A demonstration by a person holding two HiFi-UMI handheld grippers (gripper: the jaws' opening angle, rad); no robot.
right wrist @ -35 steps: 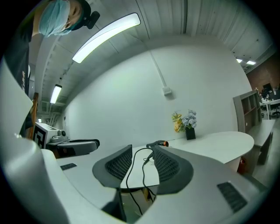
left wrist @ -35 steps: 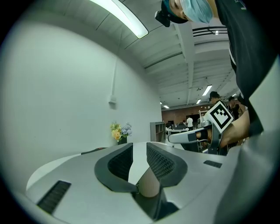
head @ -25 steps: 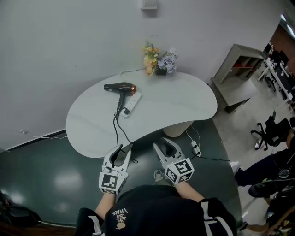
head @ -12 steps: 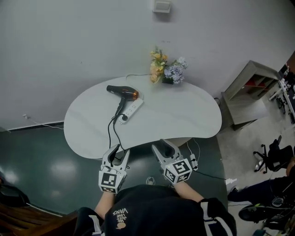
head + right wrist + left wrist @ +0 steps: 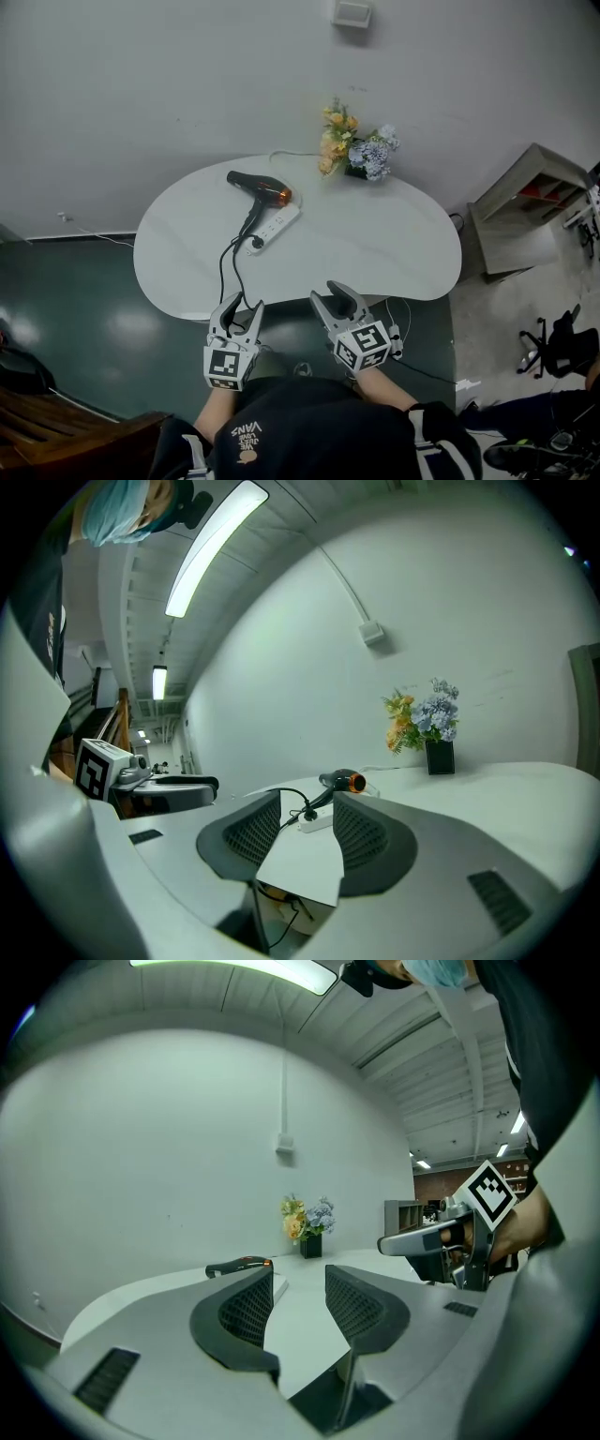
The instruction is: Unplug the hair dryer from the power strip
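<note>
left gripper (image 5: pixel 246 305) at the near edge of the table (image 5: pixel 375 244) — jaws apart, just been opening, empty | right gripper (image 5: pixel 335 298) at the same edge, jaws wide (also just opening), empty | power strip (image 5: pixel 277 228) on the table's left half, plug in | hair dryer (image 5: pixel 261 187) just beside it, nearer the table's far edge

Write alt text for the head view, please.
A black hair dryer lies on a white table, plugged into a power strip. At the near edge, the left claw and right claw, both empty, have just been opening.

Claw (image 5: pixel 307 801) just opening, empty, hair dryer (image 5: pixel 339 781) ahead
</note>
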